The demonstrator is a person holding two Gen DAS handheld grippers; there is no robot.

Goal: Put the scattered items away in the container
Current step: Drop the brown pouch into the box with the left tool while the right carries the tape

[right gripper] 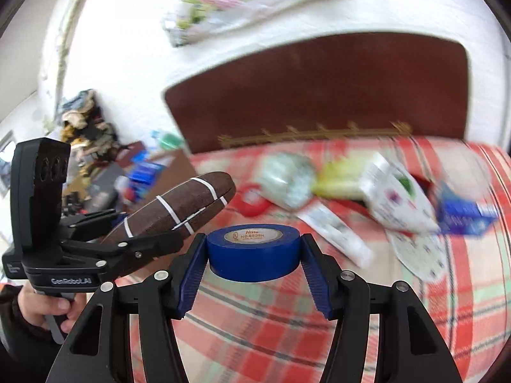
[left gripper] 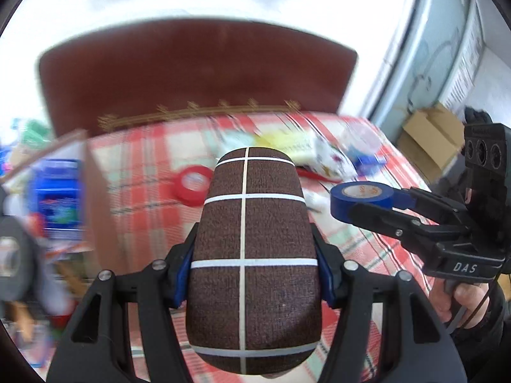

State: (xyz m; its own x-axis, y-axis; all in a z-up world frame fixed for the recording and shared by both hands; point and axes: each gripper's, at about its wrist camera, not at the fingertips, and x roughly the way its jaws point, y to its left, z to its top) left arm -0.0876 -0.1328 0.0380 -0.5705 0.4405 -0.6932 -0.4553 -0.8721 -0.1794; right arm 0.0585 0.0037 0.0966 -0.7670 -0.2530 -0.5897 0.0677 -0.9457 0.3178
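The left gripper [left gripper: 252,274] points forward and downward, its blue pads clamped on both sides of a brown glasses case [left gripper: 252,255] held lengthwise between the fingers and clear of the surface below. The right gripper [right gripper: 254,266] sits beside it at similar height, pads pressed against opposite sides of a blue tape roll [right gripper: 254,250] held flat. A bare hand [right gripper: 48,308] in a dark sleeve grips the left handle; another hand [left gripper: 463,300] grips the right handle.
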